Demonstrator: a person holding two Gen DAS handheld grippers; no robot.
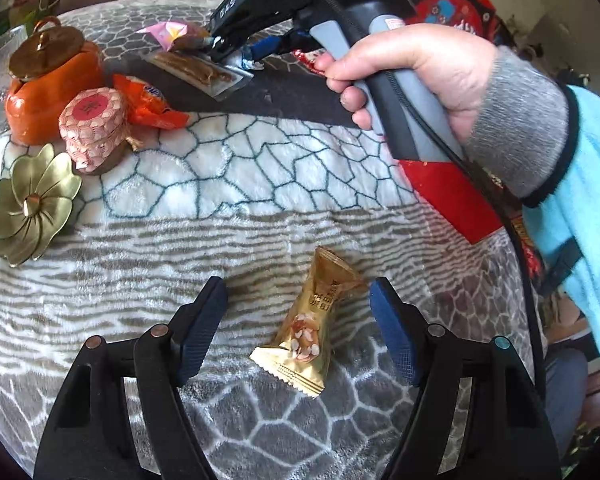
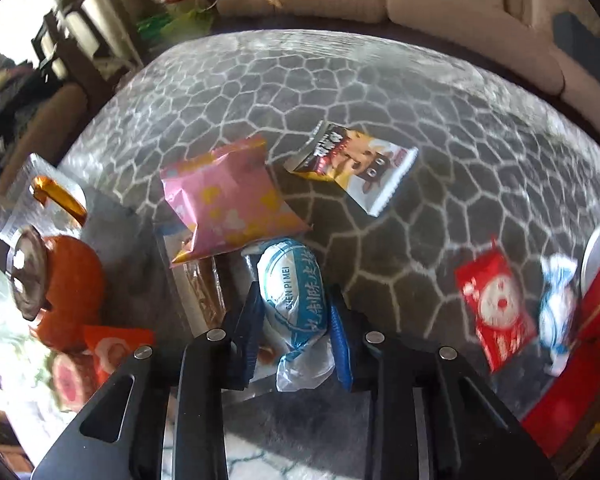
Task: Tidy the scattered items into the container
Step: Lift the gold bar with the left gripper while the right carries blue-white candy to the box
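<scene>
Left gripper [image 1: 298,336] spread wide, empty, straddling the gold foil candy packet [image 1: 310,330] on the plush patterned blanket [image 1: 228,160]. Right gripper [image 2: 292,320] closed around the blue-and-white crinkly plum pouch [image 2: 294,304], just below the pink heart-print packet [image 2: 228,200]. Likely risk: slippery wrapper sliding out mid-carry.

My left gripper [image 1: 298,326] hangs wide open over the patterned blanket [image 1: 236,168], its 2 pads either side of a gold candy wrapper [image 1: 310,330], touching neither. Further off, my right hand [image 1: 412,76] grips the other gripper's handle beside the red box [image 1: 452,196].
</scene>
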